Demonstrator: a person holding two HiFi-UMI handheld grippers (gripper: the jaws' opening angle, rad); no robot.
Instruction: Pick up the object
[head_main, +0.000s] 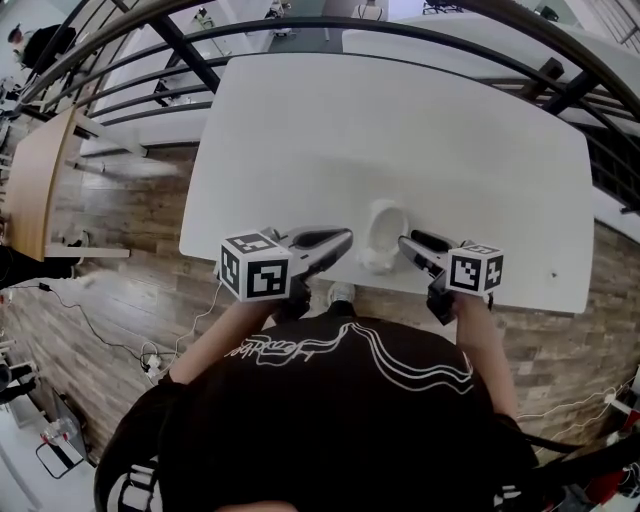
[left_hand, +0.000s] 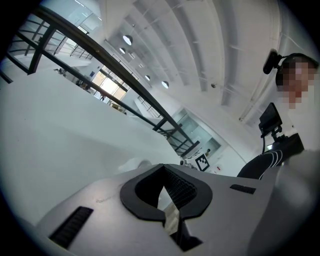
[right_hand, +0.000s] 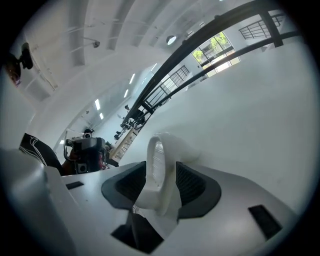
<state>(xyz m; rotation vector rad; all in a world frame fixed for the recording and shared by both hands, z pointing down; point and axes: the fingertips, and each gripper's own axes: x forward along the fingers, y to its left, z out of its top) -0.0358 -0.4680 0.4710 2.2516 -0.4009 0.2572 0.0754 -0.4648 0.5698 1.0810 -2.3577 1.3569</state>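
A small white rounded object (head_main: 383, 240) with an open rim stands near the front edge of the white table (head_main: 400, 130). My right gripper (head_main: 403, 241) comes at it from the right. In the right gripper view the white object (right_hand: 162, 145) stands in the gap between the parted jaws of my right gripper (right_hand: 160, 167), and I see no pad pressing on it. My left gripper (head_main: 345, 238) lies just left of the object with its tips pointing at it. In the left gripper view my left gripper (left_hand: 162, 167) has its pads together at the tips, with nothing between them.
A curved black railing (head_main: 300, 30) runs round behind the table. Wooden floor (head_main: 100, 300) with cables on it lies to the left and below. A wooden desk (head_main: 35, 170) stands at the far left. The table's front edge (head_main: 400, 290) is right under both grippers.
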